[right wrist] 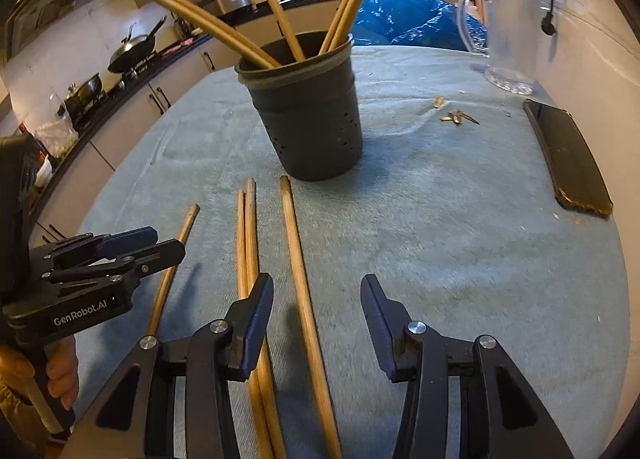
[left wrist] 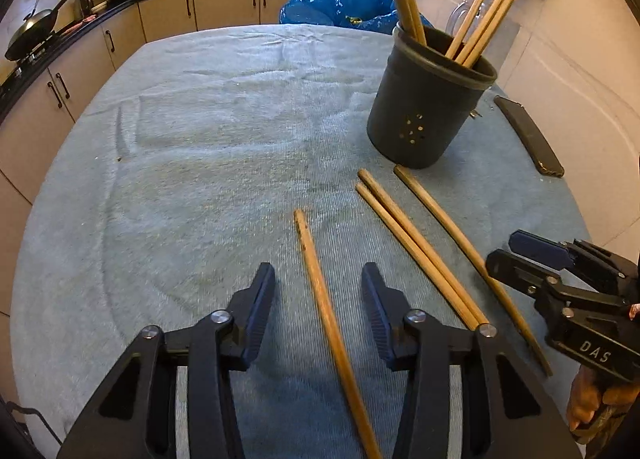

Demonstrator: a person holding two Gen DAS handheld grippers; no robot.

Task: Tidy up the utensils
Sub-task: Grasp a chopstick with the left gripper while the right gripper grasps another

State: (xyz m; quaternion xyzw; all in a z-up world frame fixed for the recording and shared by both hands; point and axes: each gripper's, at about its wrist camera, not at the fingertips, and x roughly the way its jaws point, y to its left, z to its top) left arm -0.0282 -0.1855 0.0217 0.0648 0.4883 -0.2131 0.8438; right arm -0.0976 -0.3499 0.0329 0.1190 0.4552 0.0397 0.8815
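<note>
You are mid-pickup: five chopsticks already stand in the dark holder, four lie on the table, and each tool, left and right, wide open and empty, straddles one chopstick, so lower and close.

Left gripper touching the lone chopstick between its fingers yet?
Apart. In the left wrist view the left gripper is open, and towel shows on both sides between its fingers and the lone chopstick.

Bare cloth lies left of the holder.
</note>
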